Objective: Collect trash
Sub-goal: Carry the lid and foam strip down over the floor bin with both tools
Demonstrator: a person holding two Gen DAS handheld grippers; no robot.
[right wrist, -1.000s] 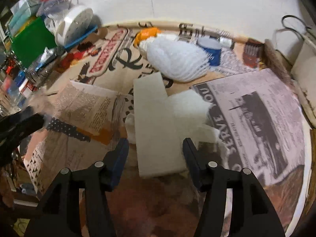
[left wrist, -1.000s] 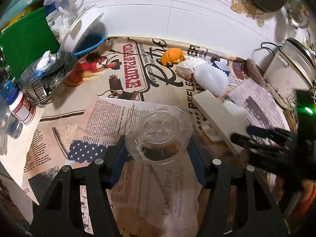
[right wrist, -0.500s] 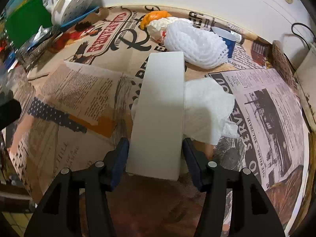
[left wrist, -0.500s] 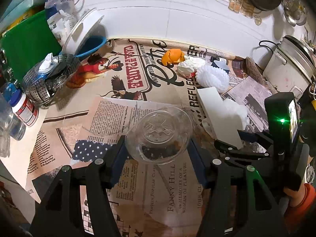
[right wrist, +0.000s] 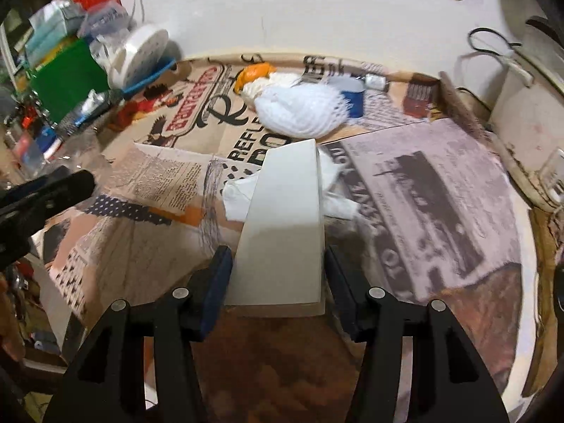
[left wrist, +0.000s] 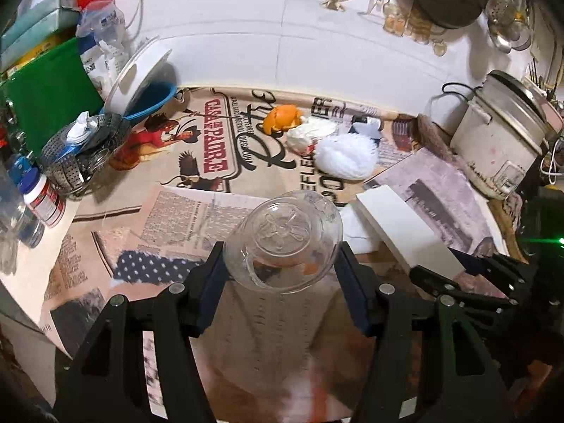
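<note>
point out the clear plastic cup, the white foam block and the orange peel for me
clear plastic cup (left wrist: pixel 282 232), left wrist view, its round base.
white foam block (right wrist: pixel 285 225), right wrist view, its flat top face.
orange peel (left wrist: pixel 283 117), left wrist view, its outer skin.

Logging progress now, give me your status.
Left tongs shut on clear cup. Right tongs shut on white box. Tissue under box.

Left tongs clamped, right tongs clamped, side by side

Bare newspaper-covered worktop lies open at left; foam net, rice cooker and steamer basket crowd the edges.
</note>
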